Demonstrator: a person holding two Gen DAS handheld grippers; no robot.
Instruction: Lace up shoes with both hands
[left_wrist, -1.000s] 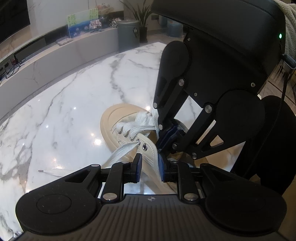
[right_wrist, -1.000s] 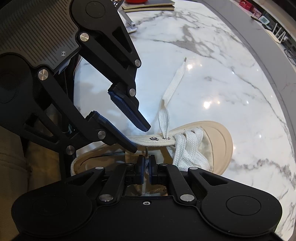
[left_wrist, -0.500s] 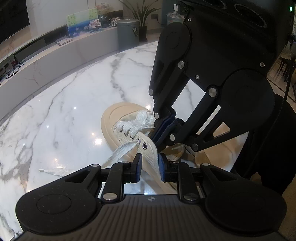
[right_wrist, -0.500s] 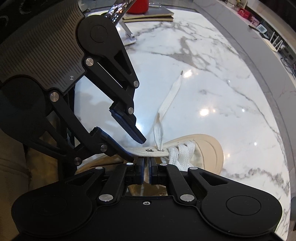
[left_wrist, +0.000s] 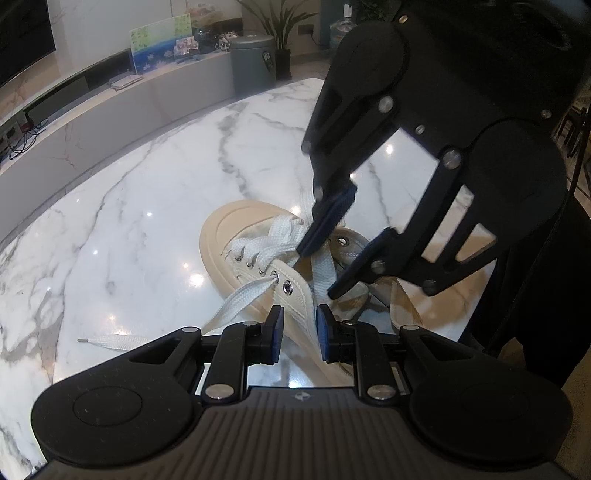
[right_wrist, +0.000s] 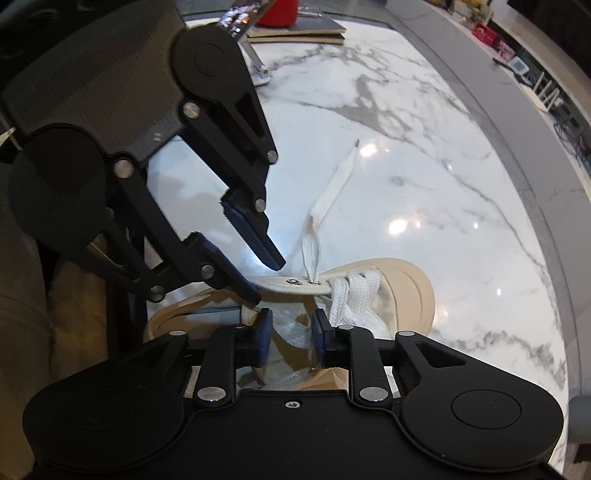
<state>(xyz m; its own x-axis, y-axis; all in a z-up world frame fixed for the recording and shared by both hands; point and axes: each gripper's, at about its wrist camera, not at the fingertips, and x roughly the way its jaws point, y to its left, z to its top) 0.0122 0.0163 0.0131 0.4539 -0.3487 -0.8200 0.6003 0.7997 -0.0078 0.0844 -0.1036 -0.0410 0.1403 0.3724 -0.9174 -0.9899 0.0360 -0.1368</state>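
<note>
The cream shoe sits mid-frame on the marble counter. Left gripper is clamped on its eyelet flap; right gripper is opening, white lace loose between its pads.

text: none legible | labels: none | brands: none | numbers: none
</note>
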